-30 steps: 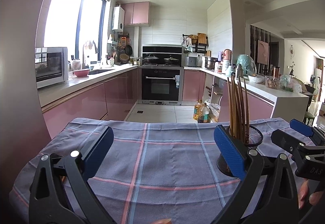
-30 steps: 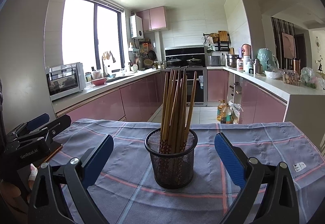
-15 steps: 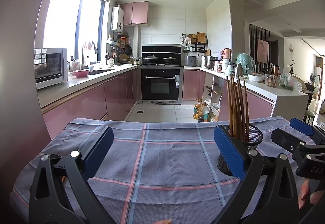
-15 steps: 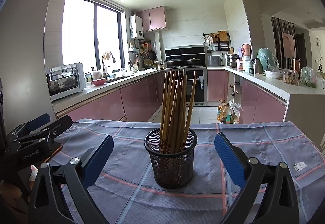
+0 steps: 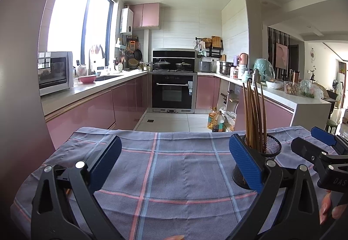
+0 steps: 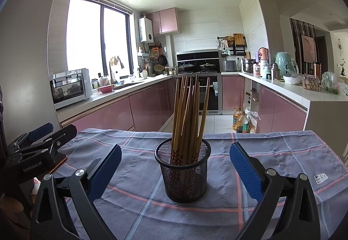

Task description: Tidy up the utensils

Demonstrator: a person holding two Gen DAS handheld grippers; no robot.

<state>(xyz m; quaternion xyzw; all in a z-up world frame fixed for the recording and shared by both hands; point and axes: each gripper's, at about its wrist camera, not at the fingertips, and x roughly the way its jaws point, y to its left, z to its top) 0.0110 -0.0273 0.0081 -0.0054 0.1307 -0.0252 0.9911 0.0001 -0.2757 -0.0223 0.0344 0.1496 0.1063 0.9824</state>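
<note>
Both hand-held grippers, left [image 5: 174, 154] and right [image 6: 175, 158], are spread and empty. Chopsticks [image 6: 189, 114] stand in the mesh holder [image 6: 183, 171] mid-bench [image 6: 282, 153]. We judge the task near done; next, check for strays.

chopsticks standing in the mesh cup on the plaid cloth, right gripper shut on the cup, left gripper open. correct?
Not quite. The right gripper is open: in the right wrist view its jaws stand wide apart on either side of the mesh cup, touching nothing. The chopsticks, plaid cloth and open left gripper are as stated.
</note>
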